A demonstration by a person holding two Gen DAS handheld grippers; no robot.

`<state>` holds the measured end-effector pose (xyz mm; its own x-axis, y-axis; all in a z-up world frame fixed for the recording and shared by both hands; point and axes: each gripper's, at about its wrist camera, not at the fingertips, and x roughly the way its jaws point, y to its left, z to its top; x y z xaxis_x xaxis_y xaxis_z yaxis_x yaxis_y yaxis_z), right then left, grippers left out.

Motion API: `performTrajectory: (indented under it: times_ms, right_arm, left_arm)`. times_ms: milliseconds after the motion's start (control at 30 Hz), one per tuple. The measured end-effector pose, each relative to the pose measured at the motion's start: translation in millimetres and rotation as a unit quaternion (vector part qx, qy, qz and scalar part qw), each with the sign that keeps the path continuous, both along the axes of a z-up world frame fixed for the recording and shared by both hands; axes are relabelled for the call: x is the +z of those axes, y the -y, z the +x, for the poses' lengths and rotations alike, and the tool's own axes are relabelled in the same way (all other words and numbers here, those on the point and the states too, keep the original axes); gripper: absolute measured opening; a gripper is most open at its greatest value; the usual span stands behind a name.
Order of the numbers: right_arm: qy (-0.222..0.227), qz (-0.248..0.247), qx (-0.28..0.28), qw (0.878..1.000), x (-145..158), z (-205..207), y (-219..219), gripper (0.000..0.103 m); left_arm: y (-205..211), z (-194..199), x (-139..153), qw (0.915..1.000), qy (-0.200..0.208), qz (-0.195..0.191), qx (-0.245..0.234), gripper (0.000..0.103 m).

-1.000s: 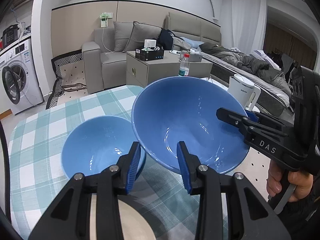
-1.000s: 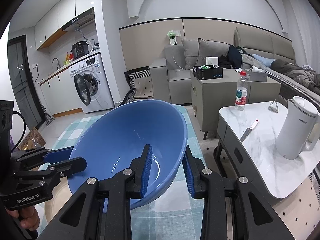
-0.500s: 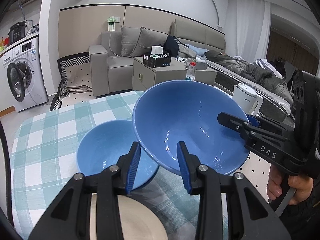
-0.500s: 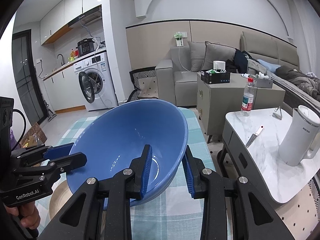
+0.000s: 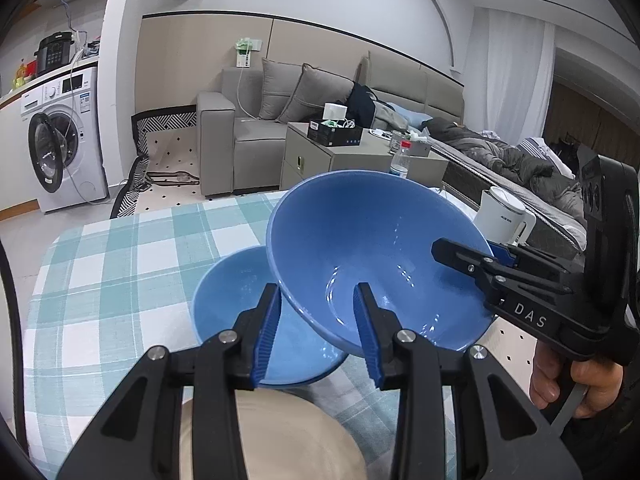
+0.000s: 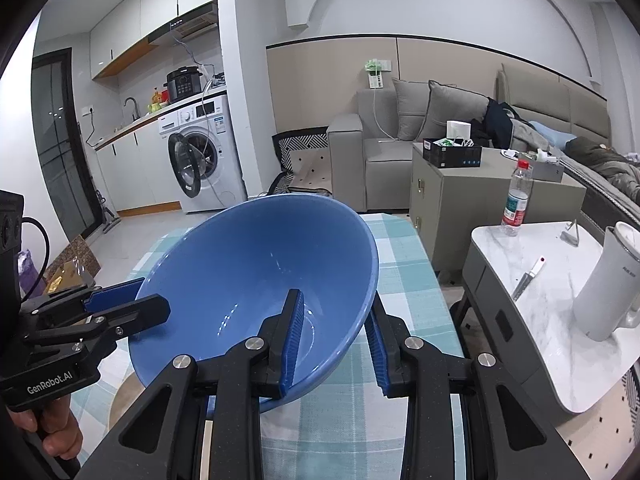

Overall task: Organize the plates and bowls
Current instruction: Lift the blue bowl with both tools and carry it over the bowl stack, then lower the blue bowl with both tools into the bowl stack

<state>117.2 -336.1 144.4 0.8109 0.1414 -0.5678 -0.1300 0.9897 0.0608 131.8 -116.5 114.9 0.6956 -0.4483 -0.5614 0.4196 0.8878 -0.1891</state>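
Both tongs pinch the large blue bowl (image 5: 372, 256) by its rim: left tongs (image 5: 318, 330) at lower centre, right tongs (image 6: 334, 344) on the opposite edge, each closed onto the wall. It hangs tilted above the smaller blue bowl (image 5: 240, 300) on the checked bench (image 5: 100, 264), mouth facing upper left. Glazed, rigid, likely slippery and breakable; the rim is the sensible hold.

A checked teal-and-white tablecloth (image 5: 120, 264) fills the lower left of the left wrist view. A white washing machine (image 5: 60, 140) stands at far left, door ajar, a black cooker (image 5: 56, 50) above it. A grey sofa (image 5: 256, 120) sits at upper centre. At right in the right wrist view, a white kettle (image 6: 604, 284) and a water bottle (image 6: 517, 200) stand on a marble table (image 6: 536, 320)
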Motion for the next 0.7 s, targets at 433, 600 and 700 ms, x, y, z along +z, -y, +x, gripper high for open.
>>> performTrajectory:
  times_ms: [433, 600, 700]
  right_arm:
    - [-0.013, -0.006, 0.024, 1.0, -8.8, 26.4, -37.1, 0.032]
    - [-0.02, -0.009, 0.032, 0.999, -13.4, 37.1, -44.9, 0.032]
    - [-0.024, -0.012, 0.037, 0.999, -16.6, 42.7, -50.3, 0.032]
  left_arm:
    - [-30.0, 9.1, -8.8, 0.9993, -0.005, -0.003, 0.036, 0.036]
    - [-38.0, 14.5, -12.1, 0.999, -0.008, -0.006, 0.043, 0.036]
    - [-42.6, 18.5, -14.4, 0.9987, -0.011, -0.007, 0.049, 0.036]
